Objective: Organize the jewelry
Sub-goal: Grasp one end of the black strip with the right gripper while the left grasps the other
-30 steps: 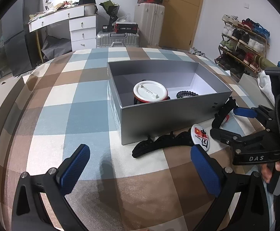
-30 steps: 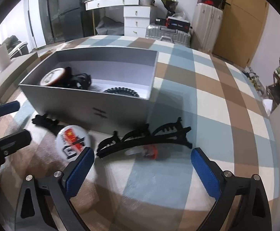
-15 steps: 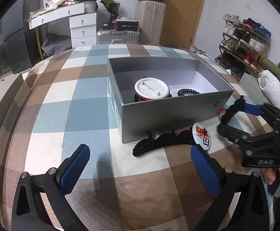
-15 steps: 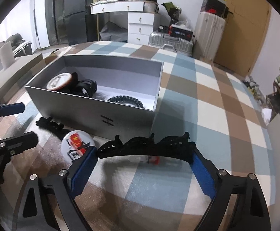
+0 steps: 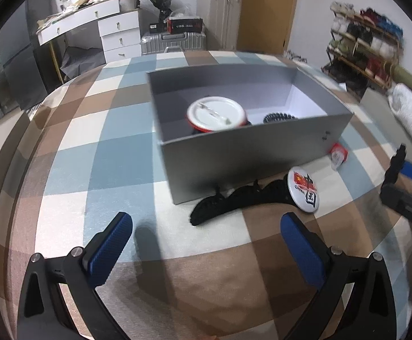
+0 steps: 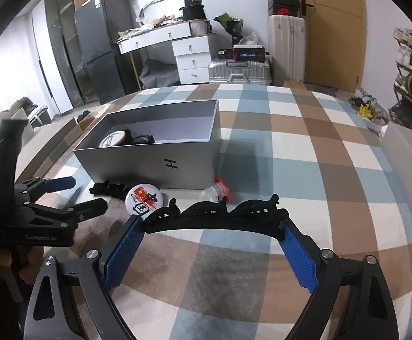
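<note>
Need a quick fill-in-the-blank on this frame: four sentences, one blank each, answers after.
1. The right hand-held gripper is shut on a black ____.
2. The round badge outside the grey box lies face ____.
3. The left hand-held gripper is ____ and holds nothing.
4. A second black hair clip lies on the checked cover in ____ of the box.

Answers: hair clip; up; open; front

"CHINA" on the round badge [image 6: 143, 199]; "H" mark on the grey box [image 6: 170, 164] front

Two black hair clips [image 6: 214, 215] [image 5: 234, 202], two round badges [image 5: 305, 189] [image 5: 216, 112], one grey box [image 5: 248, 153]
</note>
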`<move>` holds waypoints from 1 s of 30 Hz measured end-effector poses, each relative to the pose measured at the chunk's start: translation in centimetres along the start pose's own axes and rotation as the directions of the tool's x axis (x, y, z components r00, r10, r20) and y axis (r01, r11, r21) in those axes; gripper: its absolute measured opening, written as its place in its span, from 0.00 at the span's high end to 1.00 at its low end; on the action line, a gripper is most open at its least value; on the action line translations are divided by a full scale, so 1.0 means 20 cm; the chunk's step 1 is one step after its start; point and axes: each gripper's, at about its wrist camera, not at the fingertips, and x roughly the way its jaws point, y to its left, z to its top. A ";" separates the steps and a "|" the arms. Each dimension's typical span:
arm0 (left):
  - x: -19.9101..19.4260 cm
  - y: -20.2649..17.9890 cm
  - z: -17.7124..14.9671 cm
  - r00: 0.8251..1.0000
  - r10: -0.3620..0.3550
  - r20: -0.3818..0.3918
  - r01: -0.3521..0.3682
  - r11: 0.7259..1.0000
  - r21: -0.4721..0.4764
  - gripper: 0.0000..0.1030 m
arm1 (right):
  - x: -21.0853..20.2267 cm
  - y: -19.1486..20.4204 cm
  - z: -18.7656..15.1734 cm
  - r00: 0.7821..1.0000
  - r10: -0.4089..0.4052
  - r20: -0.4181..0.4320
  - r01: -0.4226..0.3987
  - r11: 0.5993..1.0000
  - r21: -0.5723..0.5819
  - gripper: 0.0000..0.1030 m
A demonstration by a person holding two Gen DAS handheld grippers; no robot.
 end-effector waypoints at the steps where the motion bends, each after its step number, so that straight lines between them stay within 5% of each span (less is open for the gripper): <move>1: 0.01 -0.02 0.00 1.000 0.003 -0.014 -0.003 1.000 0.008 0.01 | -0.01 0.00 0.00 1.000 -0.003 0.007 0.003 1.000 0.001 0.09; 15: 0.06 -0.11 0.03 0.997 0.034 -0.071 -0.033 0.999 0.021 0.01 | -0.08 -0.06 0.00 0.999 0.027 0.024 -0.028 0.999 0.042 0.09; 30: 0.09 -0.12 0.08 0.991 0.095 -0.090 -0.102 0.992 -0.073 0.01 | -0.08 -0.04 0.00 0.999 0.041 0.018 -0.042 0.999 0.035 0.08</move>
